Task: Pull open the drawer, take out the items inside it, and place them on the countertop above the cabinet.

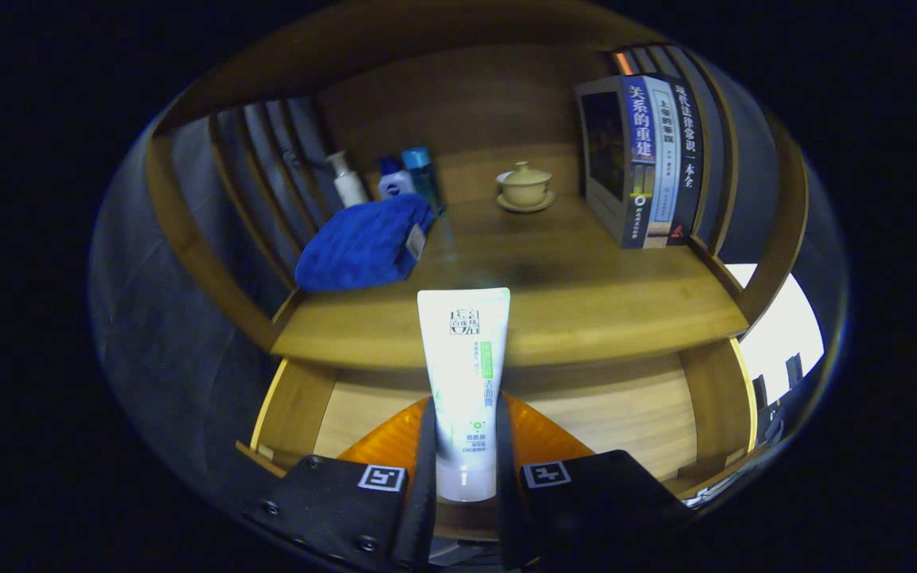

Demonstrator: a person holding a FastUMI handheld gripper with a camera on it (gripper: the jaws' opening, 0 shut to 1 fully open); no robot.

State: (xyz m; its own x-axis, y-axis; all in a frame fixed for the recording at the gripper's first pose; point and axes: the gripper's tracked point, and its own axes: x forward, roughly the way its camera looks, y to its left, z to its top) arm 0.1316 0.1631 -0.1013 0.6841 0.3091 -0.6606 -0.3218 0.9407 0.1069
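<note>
Claw clamped on upright tube, both fingers pressing its sides, open drawer beneath, surface just beyond, towel further back

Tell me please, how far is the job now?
Done: the drawer is pulled open below the countertop. In hand: the gripper is shut on the white tube, held up over the drawer. Left: setting the tube on the countertop, near the blue towel. The drawer floor that shows looks bare.
</note>
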